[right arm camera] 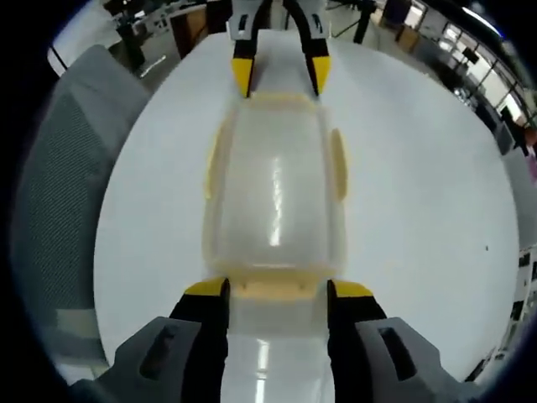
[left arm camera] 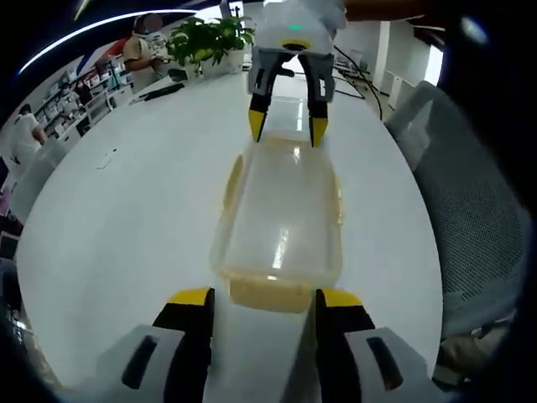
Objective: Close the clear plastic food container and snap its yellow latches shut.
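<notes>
We see both open hand-held grippers, left (left arm camera: 262, 299) and right (right arm camera: 276, 290), flanking the clear plastic food container (left arm camera: 281, 218) mid-frame on the glossy white surface (left arm camera: 134, 210); grey mesh chair (left arm camera: 478, 218) at right, perhaps office shelving (left arm camera: 80, 96) upper left.

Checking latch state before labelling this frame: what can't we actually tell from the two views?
- Latches snapped or loose: the yellow end latch in the left gripper view and the end latch in the right gripper view are blurred by the fisheye.
- Container contents: glare on the lid hides the inside.
- Contact: whether the left gripper or right gripper touches the container can't be told.
- Side latch: too small to judge.
</notes>
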`<state>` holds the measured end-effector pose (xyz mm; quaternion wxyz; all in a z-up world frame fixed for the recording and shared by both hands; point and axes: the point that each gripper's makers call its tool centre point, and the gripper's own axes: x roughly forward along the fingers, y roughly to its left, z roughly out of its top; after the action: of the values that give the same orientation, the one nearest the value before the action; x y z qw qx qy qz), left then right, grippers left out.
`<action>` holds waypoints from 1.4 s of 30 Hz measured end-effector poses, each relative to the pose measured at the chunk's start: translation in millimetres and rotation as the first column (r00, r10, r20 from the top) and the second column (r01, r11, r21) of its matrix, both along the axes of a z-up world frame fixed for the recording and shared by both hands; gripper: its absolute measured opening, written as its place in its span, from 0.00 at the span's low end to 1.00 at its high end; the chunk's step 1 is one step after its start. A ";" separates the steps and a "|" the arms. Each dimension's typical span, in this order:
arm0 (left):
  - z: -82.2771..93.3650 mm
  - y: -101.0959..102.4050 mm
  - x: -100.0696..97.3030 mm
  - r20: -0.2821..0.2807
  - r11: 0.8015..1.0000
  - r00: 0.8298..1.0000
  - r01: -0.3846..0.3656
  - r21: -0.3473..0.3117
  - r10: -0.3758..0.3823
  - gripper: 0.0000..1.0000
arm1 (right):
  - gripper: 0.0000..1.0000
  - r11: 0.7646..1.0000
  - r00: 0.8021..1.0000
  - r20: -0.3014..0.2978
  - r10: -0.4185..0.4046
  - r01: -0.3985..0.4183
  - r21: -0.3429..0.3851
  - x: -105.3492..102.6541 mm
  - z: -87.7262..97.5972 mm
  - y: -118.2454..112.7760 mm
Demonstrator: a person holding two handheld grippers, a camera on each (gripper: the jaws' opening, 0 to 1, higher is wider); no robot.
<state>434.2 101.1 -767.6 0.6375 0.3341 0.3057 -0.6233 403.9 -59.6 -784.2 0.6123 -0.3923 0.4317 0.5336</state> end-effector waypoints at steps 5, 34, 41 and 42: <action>-0.9 -1.4 -1.9 -0.018 1.000 0.999 0.031 -0.001 -0.031 0.42 | 0.42 1.000 1.000 -0.017 -0.006 0.006 0.009 -1.6 1.1 1.7; -8.8 0.3 -14.1 -0.025 0.998 0.998 0.059 0.026 -0.058 0.35 | 0.38 0.998 0.999 -0.008 0.031 -0.031 0.045 -5.5 -2.2 3.6; -8.8 -1.4 -15.2 -0.021 0.998 0.999 0.048 0.034 -0.047 0.34 | 0.36 0.998 1.000 -0.009 0.024 -0.024 0.054 -7.5 -1.9 1.3; -8.8 -1.7 -16.3 -0.026 0.998 0.999 0.048 0.036 -0.047 0.34 | 0.36 0.998 1.000 -0.014 0.025 -0.024 0.057 -8.5 -2.0 1.0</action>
<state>417.9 99.4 -776.4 0.6124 0.3449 0.3170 -0.6368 395.4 -58.6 -786.2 0.6135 -0.3762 0.4158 0.5561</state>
